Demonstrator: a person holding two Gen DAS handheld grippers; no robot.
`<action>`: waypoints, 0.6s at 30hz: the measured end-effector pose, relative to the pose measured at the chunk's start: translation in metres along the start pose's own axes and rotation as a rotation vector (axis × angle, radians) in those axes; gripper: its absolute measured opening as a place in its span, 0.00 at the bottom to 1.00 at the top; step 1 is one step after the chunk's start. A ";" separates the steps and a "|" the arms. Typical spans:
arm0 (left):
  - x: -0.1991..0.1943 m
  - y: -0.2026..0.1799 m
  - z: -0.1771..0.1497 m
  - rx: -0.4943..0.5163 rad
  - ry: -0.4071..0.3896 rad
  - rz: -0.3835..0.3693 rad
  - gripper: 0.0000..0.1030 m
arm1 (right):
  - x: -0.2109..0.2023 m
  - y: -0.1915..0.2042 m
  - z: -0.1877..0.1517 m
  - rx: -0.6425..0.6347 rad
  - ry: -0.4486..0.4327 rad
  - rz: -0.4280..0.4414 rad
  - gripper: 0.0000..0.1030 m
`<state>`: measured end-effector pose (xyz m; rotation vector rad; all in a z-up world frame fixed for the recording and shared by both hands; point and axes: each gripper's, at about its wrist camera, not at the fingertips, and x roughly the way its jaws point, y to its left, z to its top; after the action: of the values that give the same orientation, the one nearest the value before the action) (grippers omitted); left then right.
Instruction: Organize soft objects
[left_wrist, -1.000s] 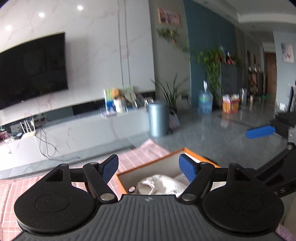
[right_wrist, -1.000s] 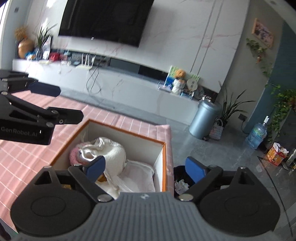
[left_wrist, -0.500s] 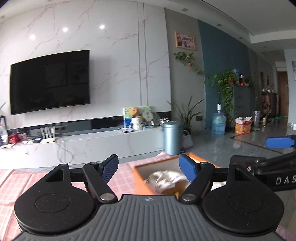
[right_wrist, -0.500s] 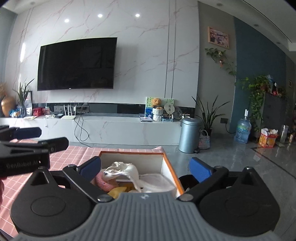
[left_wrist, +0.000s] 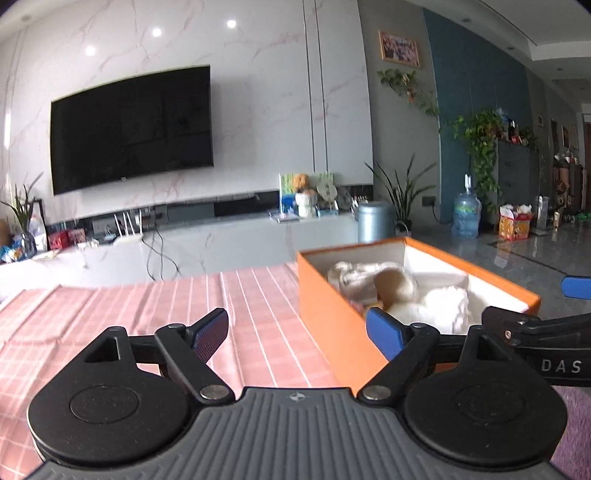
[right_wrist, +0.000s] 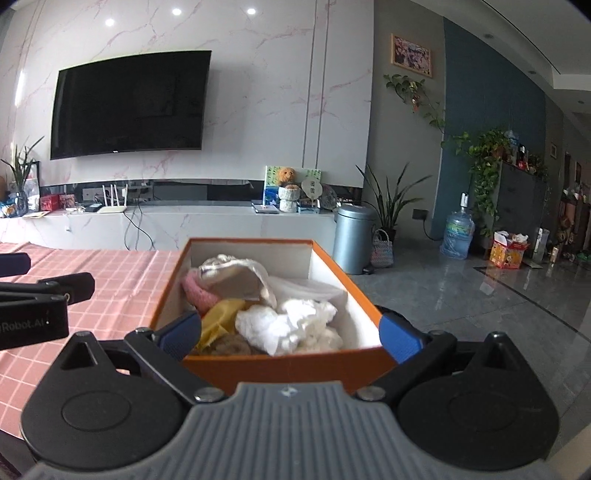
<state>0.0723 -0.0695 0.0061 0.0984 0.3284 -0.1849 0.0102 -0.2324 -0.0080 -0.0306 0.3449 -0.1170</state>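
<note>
- The right tool (right_wrist: 290, 338) stands wide, its blue pads on either side of the near end of the orange box (right_wrist: 288, 363); whether they press on the box walls cannot be told.
- The left tool (left_wrist: 295, 334) is spread wide and empty, its jaws having just been opening. It hovers over the pink checked cloth (left_wrist: 147, 310) on the counter, beside the box's long left wall, with its right-hand pad close to that wall.
- Inside the box lie the soft objects: a white fluffy cloth (right_wrist: 291, 325) at the near end, a yellow piece (right_wrist: 219, 319) to its left, a pink knitted piece (right_wrist: 197, 293) against the left wall, and a cream satin bundle (right_wrist: 232, 275) toward the far end.
- The box rim is open at the top; its right wall sits at the counter's edge, with grey floor (right_wrist: 461, 295) beyond.
- Left of the box the cloth lies flat and open up to the counter's far edge.
- Beyond the box stand a grey bin (right_wrist: 352, 238) and a long white TV cabinet (right_wrist: 177, 225), with a black TV (right_wrist: 129, 105) on the marble wall.
</note>
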 end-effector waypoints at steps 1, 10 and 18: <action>0.003 -0.001 -0.002 -0.001 0.010 0.003 0.96 | 0.002 0.000 -0.005 0.007 0.005 -0.004 0.97; 0.005 0.009 -0.025 -0.051 0.062 0.032 0.96 | 0.010 0.007 -0.023 -0.019 0.017 0.002 0.97; 0.003 0.009 -0.030 -0.060 0.072 0.044 0.96 | 0.010 0.011 -0.024 -0.036 0.010 0.013 0.97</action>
<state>0.0676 -0.0573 -0.0225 0.0531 0.4031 -0.1285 0.0125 -0.2225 -0.0340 -0.0634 0.3569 -0.0985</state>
